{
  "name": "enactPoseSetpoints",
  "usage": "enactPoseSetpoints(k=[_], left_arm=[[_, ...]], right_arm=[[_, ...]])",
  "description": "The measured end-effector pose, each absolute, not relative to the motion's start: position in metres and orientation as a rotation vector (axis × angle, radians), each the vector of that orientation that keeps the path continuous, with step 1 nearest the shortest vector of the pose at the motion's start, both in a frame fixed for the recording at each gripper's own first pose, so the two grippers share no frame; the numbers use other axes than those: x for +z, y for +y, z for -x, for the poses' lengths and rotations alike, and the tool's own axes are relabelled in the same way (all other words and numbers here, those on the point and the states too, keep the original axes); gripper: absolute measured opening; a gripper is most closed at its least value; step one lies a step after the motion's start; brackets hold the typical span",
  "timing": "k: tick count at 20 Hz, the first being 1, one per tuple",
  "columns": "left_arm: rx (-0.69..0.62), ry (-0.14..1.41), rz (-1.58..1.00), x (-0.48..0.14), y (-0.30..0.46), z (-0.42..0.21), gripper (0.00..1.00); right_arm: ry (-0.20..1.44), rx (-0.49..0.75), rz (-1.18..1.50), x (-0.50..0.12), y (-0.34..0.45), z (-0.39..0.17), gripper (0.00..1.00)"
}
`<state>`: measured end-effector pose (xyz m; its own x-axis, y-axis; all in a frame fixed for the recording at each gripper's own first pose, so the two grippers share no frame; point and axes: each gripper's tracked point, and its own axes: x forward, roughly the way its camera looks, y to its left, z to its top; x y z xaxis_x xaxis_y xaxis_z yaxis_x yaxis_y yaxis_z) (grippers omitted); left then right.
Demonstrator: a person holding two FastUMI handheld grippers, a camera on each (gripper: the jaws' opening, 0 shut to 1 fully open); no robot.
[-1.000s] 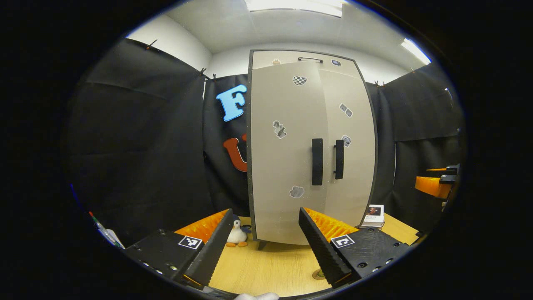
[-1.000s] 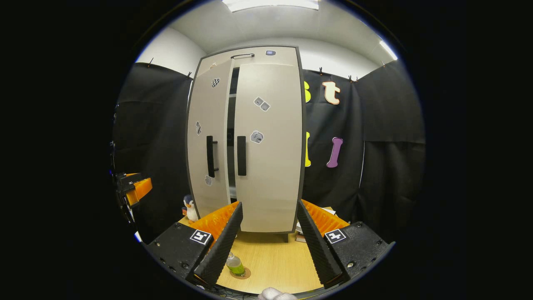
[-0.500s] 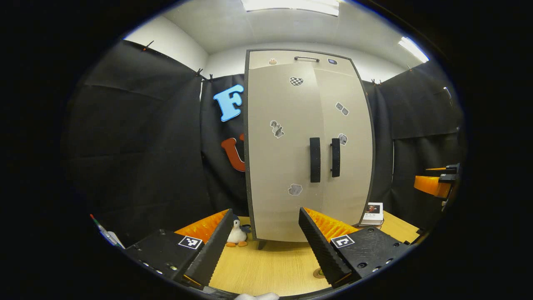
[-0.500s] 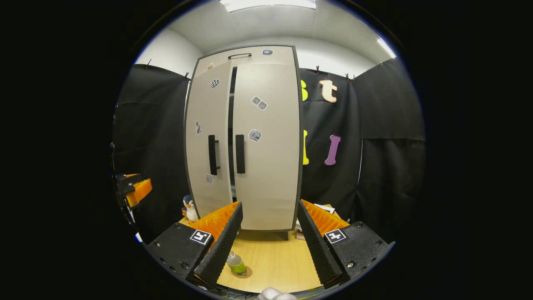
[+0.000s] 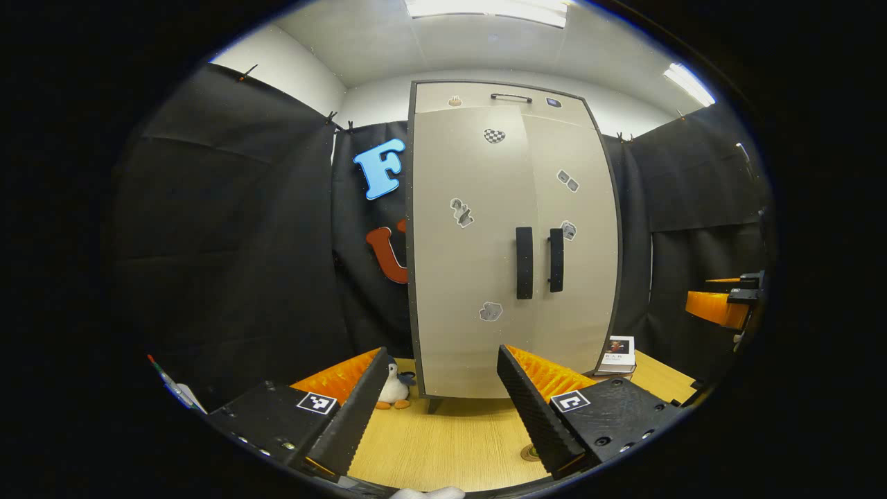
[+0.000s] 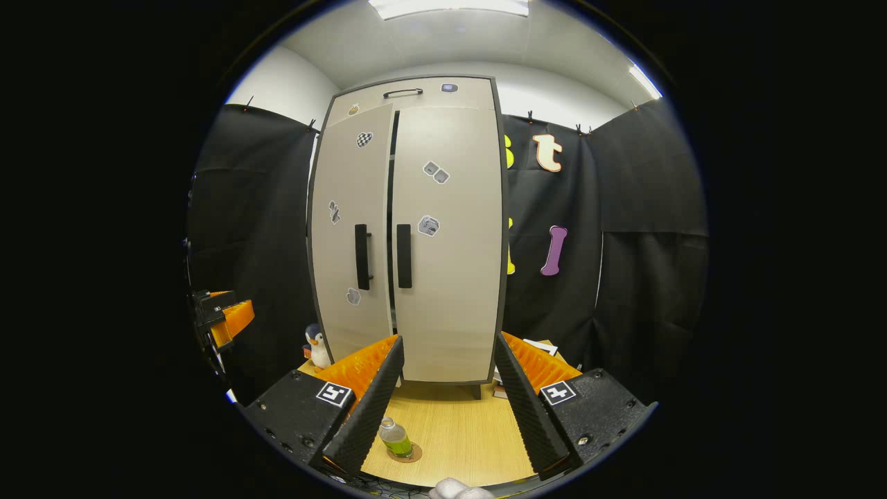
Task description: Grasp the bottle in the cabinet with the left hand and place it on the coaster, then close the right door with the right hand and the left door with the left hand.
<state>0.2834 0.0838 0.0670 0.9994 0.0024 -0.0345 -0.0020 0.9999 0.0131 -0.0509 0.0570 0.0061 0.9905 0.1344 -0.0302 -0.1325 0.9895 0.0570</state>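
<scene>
From the left gripper view, the left gripper (image 5: 438, 409) hangs low over the wooden table (image 5: 457, 443) with its two fingers spread wide and nothing between them. It sits well back from the tall cabinet (image 5: 513, 242), most likely because it has no more to push. Both doors look flat and shut from here, and the two black handles (image 5: 524, 262) stand side by side. A bit of the coaster (image 5: 530, 454) peeks out beside one finger. A toy penguin (image 5: 395, 389) sits by the cabinet's foot, and a small book (image 5: 619, 352) lies on the other side. The other gripper shows far off at the right edge.

From the right gripper view, the right gripper (image 6: 447, 402) is also spread wide and holds nothing. It too stays back from the doors. The bottle (image 6: 395, 438), with green drink inside, stands upright on the coaster (image 6: 405, 454) on the table, near the front, so that part looks done. The left door (image 6: 350, 229) leaves a thin dark line next to the right door (image 6: 447, 235). I cannot tell if that is a small gap or just where the doors meet.
</scene>
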Motion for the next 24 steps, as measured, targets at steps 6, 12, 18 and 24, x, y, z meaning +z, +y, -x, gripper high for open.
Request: enactPoseSetpoints(k=[6,12,18,24], left_arm=[[-0.008,0.034,-0.008,0.067,0.083,-0.287,0.96],[0.007,0.031,-0.019,0.068,0.082,-0.286,0.96],[0.01,0.031,-0.026,0.067,0.085,-0.284,0.96],[0.004,0.026,-0.014,0.067,0.08,-0.288,0.96]], right_arm=[[0.028,0.13,-0.046,0.009,0.058,0.054,0.81],[0.025,0.154,-0.046,0.011,0.061,0.048,0.81],[0.029,0.155,-0.045,0.01,0.065,0.041,0.81],[0.02,0.14,-0.061,0.008,0.057,0.043,0.81]])
